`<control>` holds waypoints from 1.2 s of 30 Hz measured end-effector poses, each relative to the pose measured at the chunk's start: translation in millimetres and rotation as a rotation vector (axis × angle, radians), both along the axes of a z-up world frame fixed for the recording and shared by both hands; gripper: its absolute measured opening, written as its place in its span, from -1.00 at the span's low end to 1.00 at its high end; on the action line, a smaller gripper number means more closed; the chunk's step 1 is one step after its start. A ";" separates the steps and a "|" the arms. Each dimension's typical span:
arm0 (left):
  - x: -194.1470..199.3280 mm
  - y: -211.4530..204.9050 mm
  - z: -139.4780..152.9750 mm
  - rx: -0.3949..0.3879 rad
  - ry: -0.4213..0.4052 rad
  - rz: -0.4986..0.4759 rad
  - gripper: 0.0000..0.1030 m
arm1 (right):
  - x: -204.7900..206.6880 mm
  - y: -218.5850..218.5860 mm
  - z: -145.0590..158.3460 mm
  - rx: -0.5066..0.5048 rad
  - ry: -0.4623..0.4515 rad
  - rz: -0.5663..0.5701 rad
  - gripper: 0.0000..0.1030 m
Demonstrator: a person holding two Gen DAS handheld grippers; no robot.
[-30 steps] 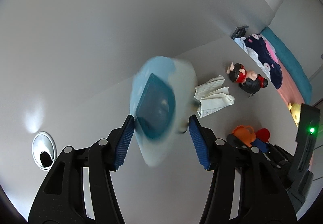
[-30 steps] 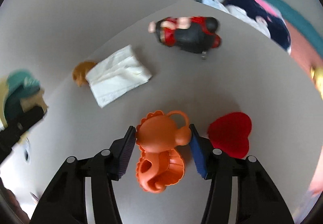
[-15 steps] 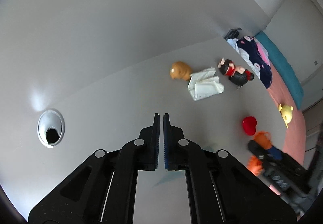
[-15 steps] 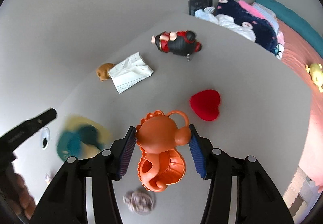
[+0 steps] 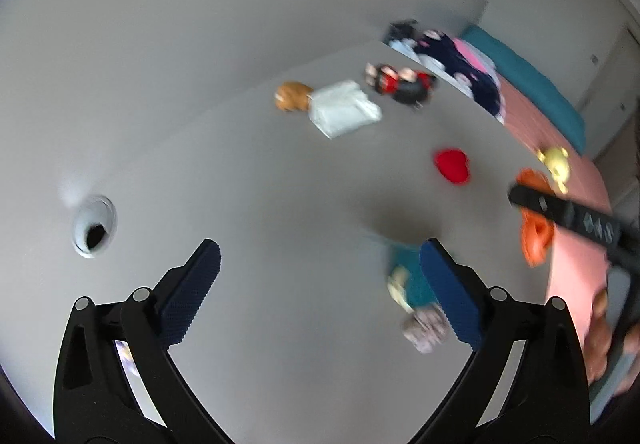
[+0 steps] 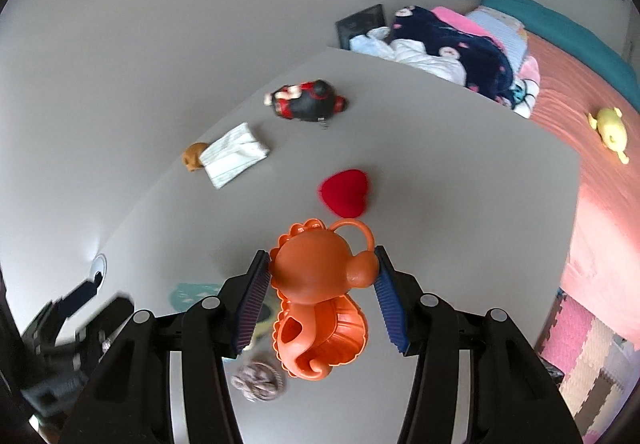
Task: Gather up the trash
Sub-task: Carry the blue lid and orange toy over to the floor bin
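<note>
Blue pads on my left gripper (image 5: 320, 284) have spread wide apart and empty; the teal wrapper (image 5: 408, 280) it dropped now lies at four o'clock on the grey table (image 5: 280, 184), so that piece needs re-collecting. My right gripper (image 6: 320, 304) stays clamped on the orange toy (image 6: 320, 296).

the whole left wrist view is smeared by motion blur. the teal packet (image 5: 404, 276) is partly covered there by the left gripper's (image 5: 320, 284) right finger, and its print cannot be read. the grey crumpled wad (image 5: 426, 328) beside it is too blurred to be identified. in the right wrist view, the packet is largely hidden behind the right gripper's (image 6: 320, 296) left finger, and the orange toy's (image 6: 320, 300) base covers part of the wad.
</note>
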State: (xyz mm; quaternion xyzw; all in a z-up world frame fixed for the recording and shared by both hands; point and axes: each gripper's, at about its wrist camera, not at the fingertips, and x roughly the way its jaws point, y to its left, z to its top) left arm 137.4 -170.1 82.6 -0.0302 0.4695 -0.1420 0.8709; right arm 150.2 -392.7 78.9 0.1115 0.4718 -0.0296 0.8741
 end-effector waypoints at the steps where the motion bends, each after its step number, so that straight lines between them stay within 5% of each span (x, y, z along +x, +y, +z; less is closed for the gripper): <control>1: -6.4 -8.2 -2.6 0.014 0.004 -0.020 0.88 | -2.8 -5.8 0.5 0.008 -0.001 -0.007 0.04; 6: -20.0 -46.9 -18.8 0.086 0.007 -0.073 0.86 | -18.2 -29.6 3.2 0.025 -0.011 -0.035 0.04; 15: 2.1 -96.4 -48.5 0.120 0.071 -0.077 0.48 | -37.3 -64.5 0.7 0.044 -0.010 -0.070 0.04; 19: 11.3 -102.9 -60.1 0.119 0.105 -0.078 -0.15 | -42.1 -78.7 -1.8 0.048 -0.009 -0.081 0.04; 25: 10.3 -102.2 -56.5 0.088 0.085 -0.069 -0.20 | -55.8 -98.4 -3.2 0.069 -0.014 -0.097 0.04; 36: -42.6 -152.4 3.5 0.072 -0.043 -0.187 -0.20 | -115.7 -139.7 18.5 0.087 -0.079 -0.177 0.04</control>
